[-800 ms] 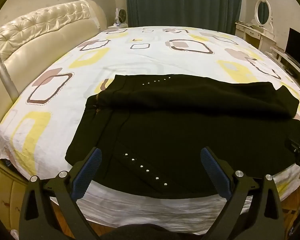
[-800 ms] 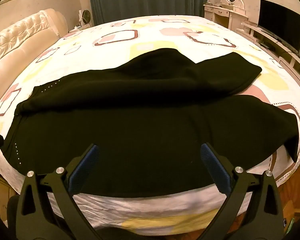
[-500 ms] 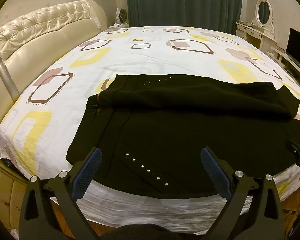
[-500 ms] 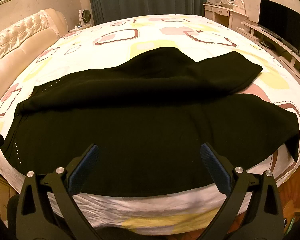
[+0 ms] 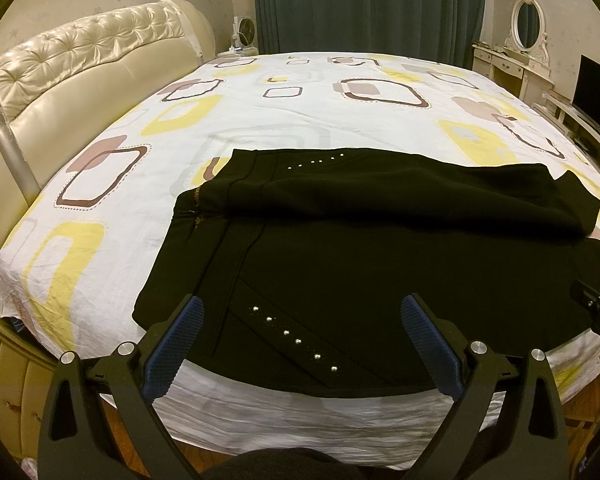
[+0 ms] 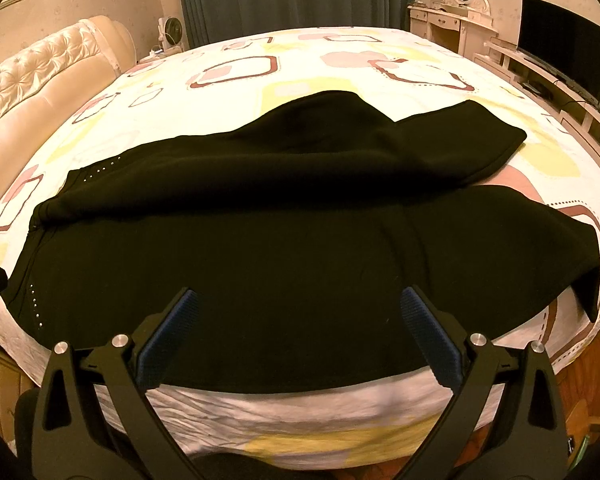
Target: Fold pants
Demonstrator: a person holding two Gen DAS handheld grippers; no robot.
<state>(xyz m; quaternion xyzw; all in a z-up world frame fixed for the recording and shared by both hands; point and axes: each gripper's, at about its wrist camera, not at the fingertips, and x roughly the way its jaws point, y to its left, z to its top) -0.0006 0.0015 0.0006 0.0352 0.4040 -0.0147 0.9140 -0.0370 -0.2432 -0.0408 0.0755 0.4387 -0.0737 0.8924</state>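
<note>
Item — black pants [image 5: 380, 264], laid across the near edge of the bed [image 5: 284, 120], waistband toward the headboard [image 5: 80, 68], hems toward the television side. The far leg lies doubled over, part way onto the near one, as a thick rolled ridge; one row of silver studs [image 5: 292, 336] shows on the near hip and a second on the far one. From the right wrist view the same pants [image 6: 300, 248] cover most of the near bed edge, the near hem corner drooping over the side.

Change since the earlier frames — practically none. The cloth has kept every crease and outline, and both views have only drifted a touch. Judged from that, the lengthwise fold is set down and released but sits loosely; the next fold, hems to waistband, is not yet begun.

Left claw [image 5: 300, 344] — spread as wide as it goes, blue pads clear of everything, holding nothing. It hangs above the near waist and hip area, tilted downward, not touching cloth.

Right claw [image 6: 298, 344] — likewise at full spread and empty, poised above the near leg around mid-length, no contact with the fabric.

Condition note — the overlapped leg is uneven and may need smoothing first.
</note>
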